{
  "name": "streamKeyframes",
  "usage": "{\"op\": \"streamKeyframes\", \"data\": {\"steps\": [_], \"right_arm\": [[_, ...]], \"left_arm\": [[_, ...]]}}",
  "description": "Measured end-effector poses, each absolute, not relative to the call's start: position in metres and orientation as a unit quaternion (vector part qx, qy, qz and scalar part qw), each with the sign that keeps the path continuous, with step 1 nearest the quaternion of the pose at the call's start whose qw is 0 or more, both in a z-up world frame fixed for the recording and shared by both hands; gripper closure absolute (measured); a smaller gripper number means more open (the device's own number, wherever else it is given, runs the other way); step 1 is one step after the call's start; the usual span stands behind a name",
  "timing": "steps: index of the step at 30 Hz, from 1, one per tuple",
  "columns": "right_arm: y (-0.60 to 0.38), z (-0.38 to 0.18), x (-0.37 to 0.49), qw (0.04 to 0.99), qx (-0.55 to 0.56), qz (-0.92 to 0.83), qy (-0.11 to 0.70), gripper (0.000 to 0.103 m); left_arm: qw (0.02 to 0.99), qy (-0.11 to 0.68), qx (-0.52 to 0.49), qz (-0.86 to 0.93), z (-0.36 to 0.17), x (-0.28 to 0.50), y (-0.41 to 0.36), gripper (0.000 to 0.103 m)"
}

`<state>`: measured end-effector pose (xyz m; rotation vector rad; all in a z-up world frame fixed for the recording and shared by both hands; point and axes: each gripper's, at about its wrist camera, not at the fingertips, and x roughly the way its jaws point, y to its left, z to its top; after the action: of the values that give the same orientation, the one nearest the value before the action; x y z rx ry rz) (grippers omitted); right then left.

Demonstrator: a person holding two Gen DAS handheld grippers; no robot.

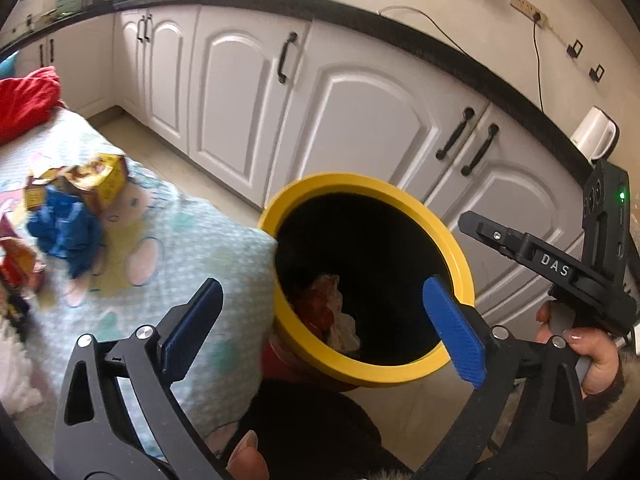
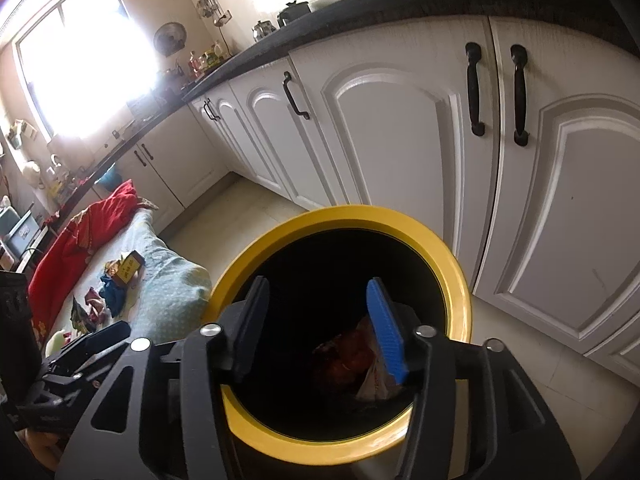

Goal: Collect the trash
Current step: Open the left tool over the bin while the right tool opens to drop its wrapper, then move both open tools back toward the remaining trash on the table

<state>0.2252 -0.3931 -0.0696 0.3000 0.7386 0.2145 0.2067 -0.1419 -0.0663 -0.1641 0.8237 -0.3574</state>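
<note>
bin (image 1: 436, 216) with yellow rim and black inside, standing on the pale floor just right of the patterned bedcover (image 1: 168, 216), white cabinets (image 1: 360, 120) behind. crumpled red and white wrappers (image 1: 332, 312) lying deep inside it. left gripper (image 1: 324, 324) spread wide over the near rim, empty. right gripper (image 2: 316, 332) parted above the opening, empty too. torn yellow carton (image 1: 100, 180) and blue scrap (image 1: 66, 236) left on the bedcover, far left.

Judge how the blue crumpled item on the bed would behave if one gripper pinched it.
The blue crumpled item looks soft and creased, so it would probably sag rather than hold shape. It seems light. Resting on the bedcover, it likely won't roll.
</note>
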Motion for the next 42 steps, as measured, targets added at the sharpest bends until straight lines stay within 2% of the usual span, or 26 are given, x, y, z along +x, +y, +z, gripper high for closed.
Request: {"op": "streamKeyframes", "data": {"steps": [20,42], "right_arm": [[-0.341,-0.03,0.204,0.925,0.122,0.149,0.327,0.045],[-0.263,-0.011,0.188,0.921,0.081,0.213,0.318,0.043]], "left_arm": [[0.932,0.335,-0.099,-0.099,-0.026,0.167,-0.067,0.011],[0.944,0.304,-0.128,-0.026,-0.015,0.142,0.007,0.011]]}}
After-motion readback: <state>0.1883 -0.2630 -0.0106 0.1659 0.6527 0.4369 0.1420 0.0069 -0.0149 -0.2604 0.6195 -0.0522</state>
